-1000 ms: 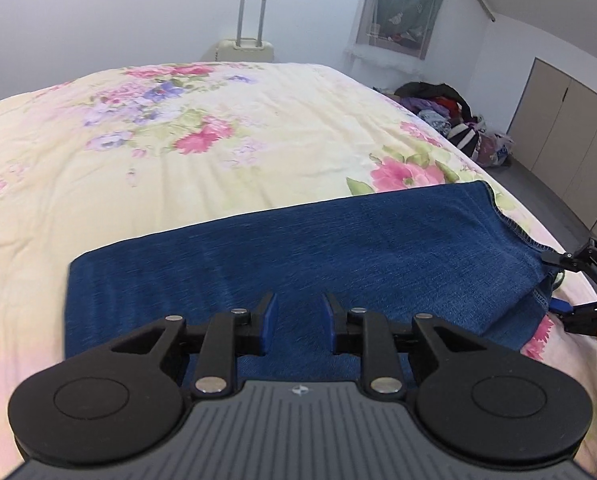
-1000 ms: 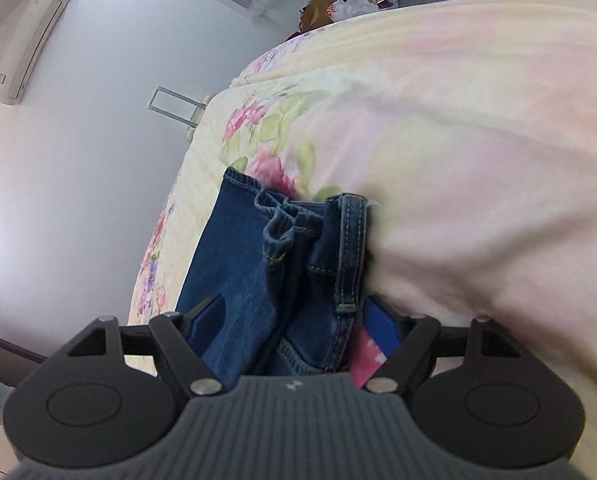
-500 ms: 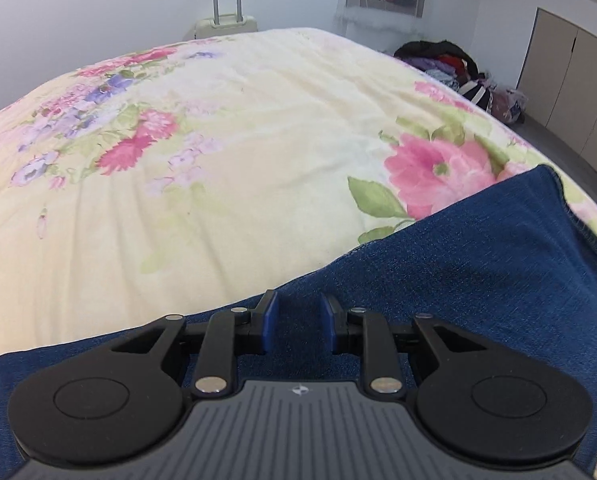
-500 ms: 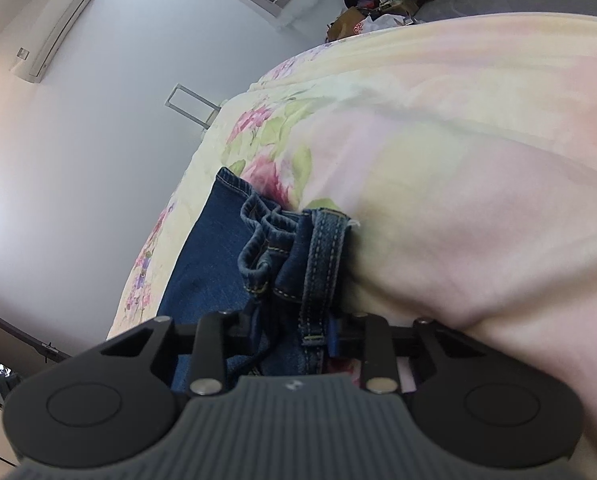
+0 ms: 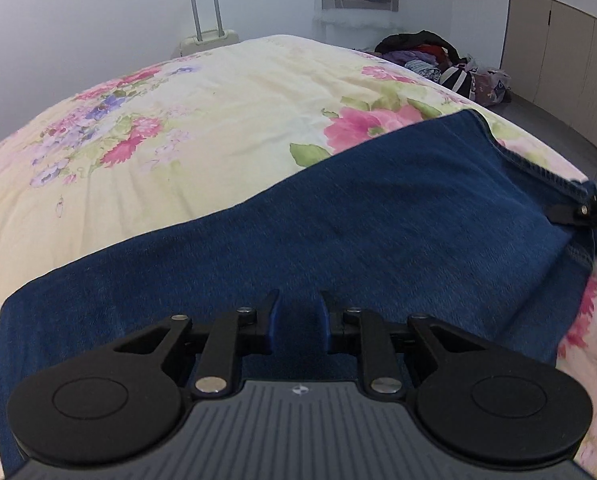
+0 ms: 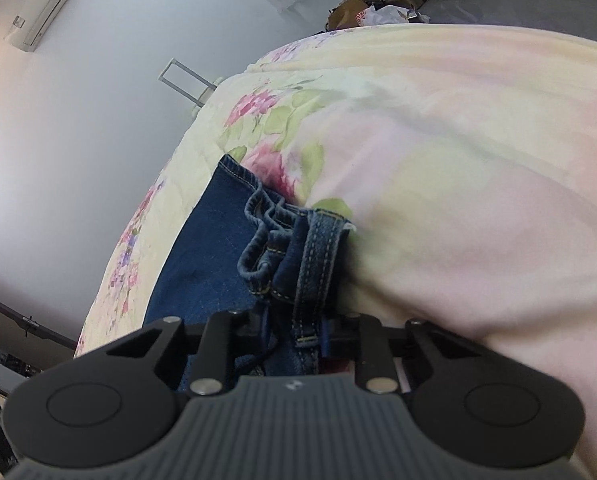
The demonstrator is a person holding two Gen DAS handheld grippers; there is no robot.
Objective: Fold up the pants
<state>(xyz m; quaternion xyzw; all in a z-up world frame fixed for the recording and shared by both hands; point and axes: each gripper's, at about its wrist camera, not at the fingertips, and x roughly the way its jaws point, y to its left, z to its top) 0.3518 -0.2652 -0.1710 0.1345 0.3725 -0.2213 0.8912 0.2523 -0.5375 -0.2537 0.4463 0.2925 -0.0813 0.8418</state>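
Dark blue denim pants (image 5: 338, 240) lie folded lengthwise across the near part of a floral bed (image 5: 178, 128). My left gripper (image 5: 297, 314) is shut on the near edge of the pants, denim pinched between its blue pads. My right gripper (image 6: 294, 332) is shut on the bunched waistband end of the pants (image 6: 298, 248), a belt loop between its pads. The right gripper also shows at the far right edge of the left wrist view (image 5: 596, 208), at the hem-stitched end of the pants.
A cream suitcase (image 5: 208, 38) stands past the far bed edge. A pile of clothes and bags (image 5: 438, 60) lies on the grey floor at right, beside beige cupboard doors (image 5: 558, 48). An air conditioner (image 6: 50, 0) hangs on the wall.
The right gripper closed from open onto the waistband. The left gripper, shut on the denim, dipped forward over the bed, then pulled back, so more of the pants shows again.
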